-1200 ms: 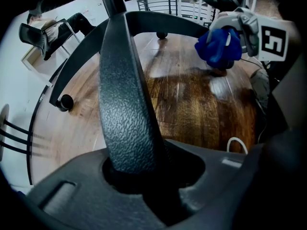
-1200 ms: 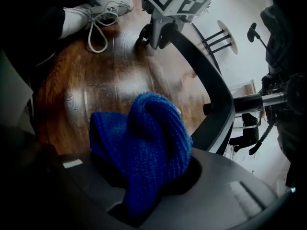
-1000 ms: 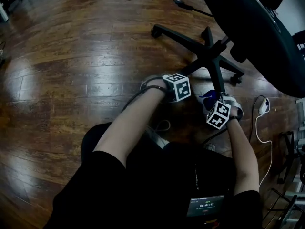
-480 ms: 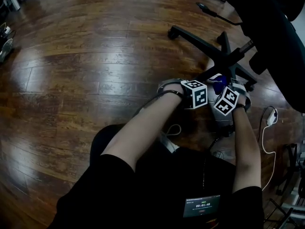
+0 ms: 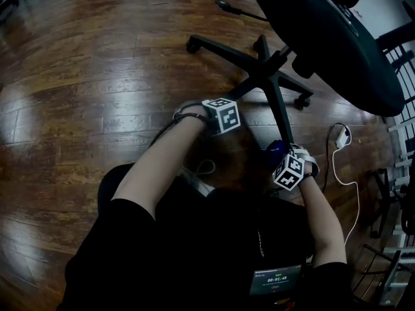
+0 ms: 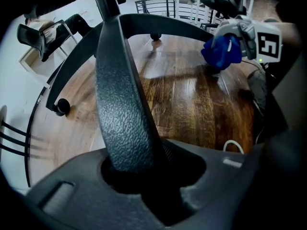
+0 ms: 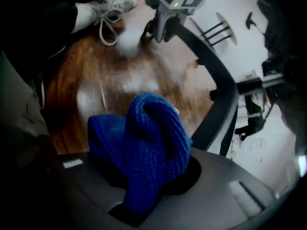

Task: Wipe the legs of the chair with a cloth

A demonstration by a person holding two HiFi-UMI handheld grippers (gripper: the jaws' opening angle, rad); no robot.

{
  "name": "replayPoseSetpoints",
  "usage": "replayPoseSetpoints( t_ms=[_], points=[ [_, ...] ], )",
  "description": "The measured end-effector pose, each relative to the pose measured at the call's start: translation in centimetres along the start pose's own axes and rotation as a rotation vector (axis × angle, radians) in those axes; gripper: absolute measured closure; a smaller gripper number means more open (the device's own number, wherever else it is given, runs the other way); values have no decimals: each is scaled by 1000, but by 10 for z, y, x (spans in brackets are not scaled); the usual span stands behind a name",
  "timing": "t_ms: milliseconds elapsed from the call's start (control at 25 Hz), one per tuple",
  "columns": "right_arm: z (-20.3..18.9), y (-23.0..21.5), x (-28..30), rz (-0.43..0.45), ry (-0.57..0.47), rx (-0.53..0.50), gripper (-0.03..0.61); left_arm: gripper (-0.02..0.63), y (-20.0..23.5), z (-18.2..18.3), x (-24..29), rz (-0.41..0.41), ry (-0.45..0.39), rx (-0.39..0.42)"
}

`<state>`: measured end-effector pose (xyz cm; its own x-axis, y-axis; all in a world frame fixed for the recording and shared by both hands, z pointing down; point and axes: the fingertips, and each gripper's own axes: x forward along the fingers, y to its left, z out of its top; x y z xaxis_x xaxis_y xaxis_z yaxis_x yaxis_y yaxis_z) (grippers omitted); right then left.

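The black office chair's star base (image 5: 262, 76) stands on the wood floor, with its seat (image 5: 337, 37) overhead at the upper right. My left gripper (image 5: 224, 115) is shut on one textured black leg (image 6: 122, 95), which rises between its jaws (image 6: 139, 171). My right gripper (image 5: 290, 169) is shut on a bunched blue knitted cloth (image 7: 148, 143). The cloth (image 5: 275, 149) sits at the outer end of the leg (image 5: 280, 112) that points toward me. In the right gripper view that leg (image 7: 216, 114) runs just right of the cloth.
A white cable with a power adapter (image 5: 340, 135) lies on the floor right of the chair. My white shoe (image 7: 108, 4) and its lace (image 5: 204, 168) are close to the grippers. A caster (image 5: 301, 101) ends a right-hand leg. A railing (image 5: 402, 70) and more chairs stand further off.
My right gripper slid the blue cloth from near the hub out along the leg toward me. The left gripper kept its hold on its leg.
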<state>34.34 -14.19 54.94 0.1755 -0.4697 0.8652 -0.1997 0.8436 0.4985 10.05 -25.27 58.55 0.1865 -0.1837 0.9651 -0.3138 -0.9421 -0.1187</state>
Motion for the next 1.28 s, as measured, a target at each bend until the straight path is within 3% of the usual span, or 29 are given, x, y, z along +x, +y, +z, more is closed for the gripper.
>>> replayPoseSetpoints(
  t_ms=[120, 400, 640, 800, 920, 1120, 1280],
  points=[
    [-1, 5, -1, 18, -38, 137, 482, 499, 1, -5, 0, -6, 5, -4],
    [4, -4, 11, -3, 86, 55, 486, 480, -17, -13, -5, -47, 32, 16],
    [54, -83, 28, -113, 80, 16, 488, 468, -31, -11, -8, -62, 49, -4],
    [113, -153, 29, -217, 3, -11, 485, 466, -36, -10, -10, -79, 35, -1],
    [138, -181, 26, -269, -39, -18, 482, 465, -36, -11, -11, -84, 35, 4],
    [114, -157, 25, -298, -36, -67, 483, 463, -35, -11, -10, -86, 38, 10],
    [72, -101, 16, -176, -40, -7, 483, 463, -34, -14, -8, -90, 32, 9]
  ],
)
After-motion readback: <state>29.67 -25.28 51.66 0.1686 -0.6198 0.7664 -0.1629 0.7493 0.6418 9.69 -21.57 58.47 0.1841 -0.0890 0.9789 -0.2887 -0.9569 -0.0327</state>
